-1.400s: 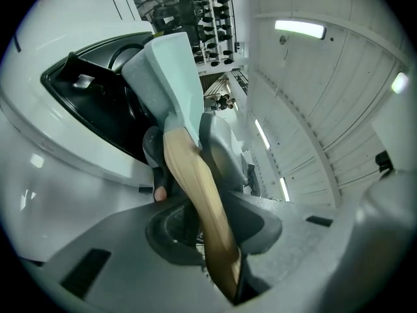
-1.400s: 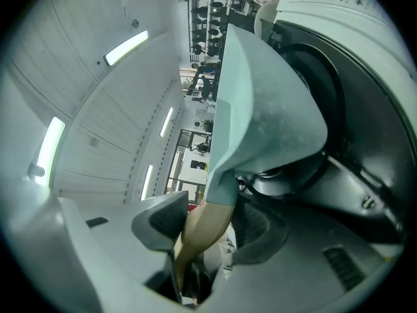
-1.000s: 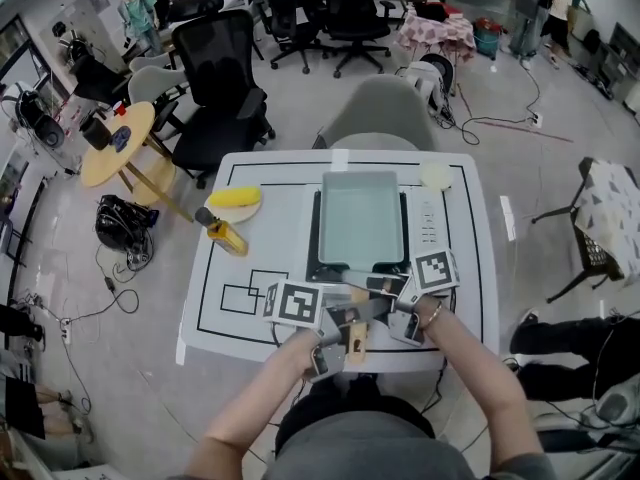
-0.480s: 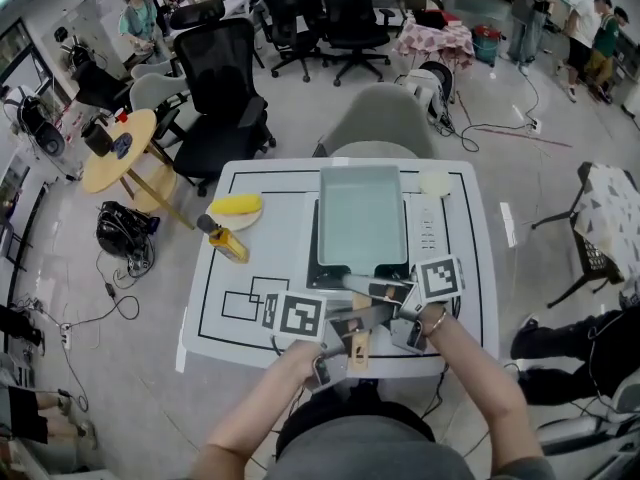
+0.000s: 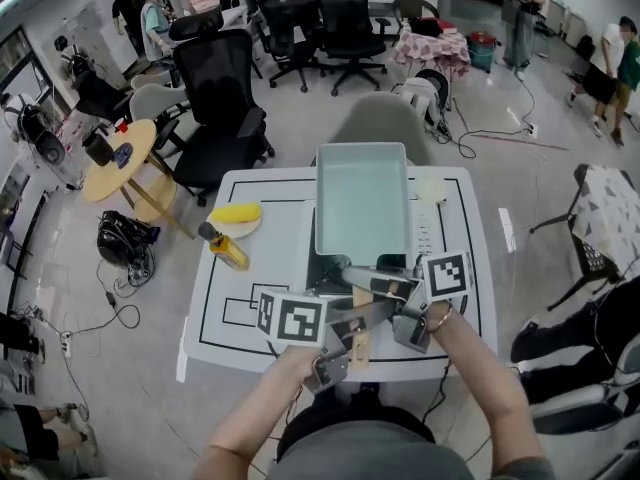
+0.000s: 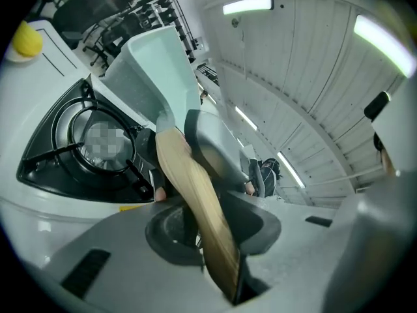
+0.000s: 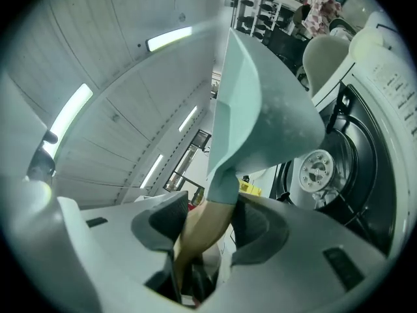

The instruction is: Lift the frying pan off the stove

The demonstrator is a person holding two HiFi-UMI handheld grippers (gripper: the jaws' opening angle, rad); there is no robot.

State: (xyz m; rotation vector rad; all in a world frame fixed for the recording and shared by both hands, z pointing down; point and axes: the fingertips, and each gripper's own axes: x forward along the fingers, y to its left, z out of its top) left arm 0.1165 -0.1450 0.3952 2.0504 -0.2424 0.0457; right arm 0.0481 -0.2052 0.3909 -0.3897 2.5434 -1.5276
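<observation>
Frying pan point(image 5: 362, 213): rectangular, pale green, held clear above the stove point(image 5: 428, 230). It is tilted with its far end raised, and in the head view it reaches past the table's far edge.
Wooden handle point(image 5: 361, 350): points toward the near edge of the table point(image 5: 230, 303), with both grippers on it.
Left gripper point(image 5: 350, 328): jaws drawn close, pads pressing the flat sides of the handle's near part (its own view shows this plainly).
Right gripper point(image 5: 386, 290): jaws set wider, clamped on the handle just behind the pan's neck.
Change noted: a second ago the pan lay flat on the stove and covered it. It is now raised and the burner point(image 6: 98, 142) is uncovered. Both grips are unchanged.
Stove position: right half of the table, control strip along its right side.
Markings: black-and-white square markers on each marker cube point(image 5: 295, 320); black outlines drawn on the table top; print on the control strip too small to read.
Surroundings: a yellow item point(image 5: 234, 212) on a plate point(image 5: 246, 228) toward the left edge, with a bottle point(image 5: 224, 248) just beside it.
</observation>
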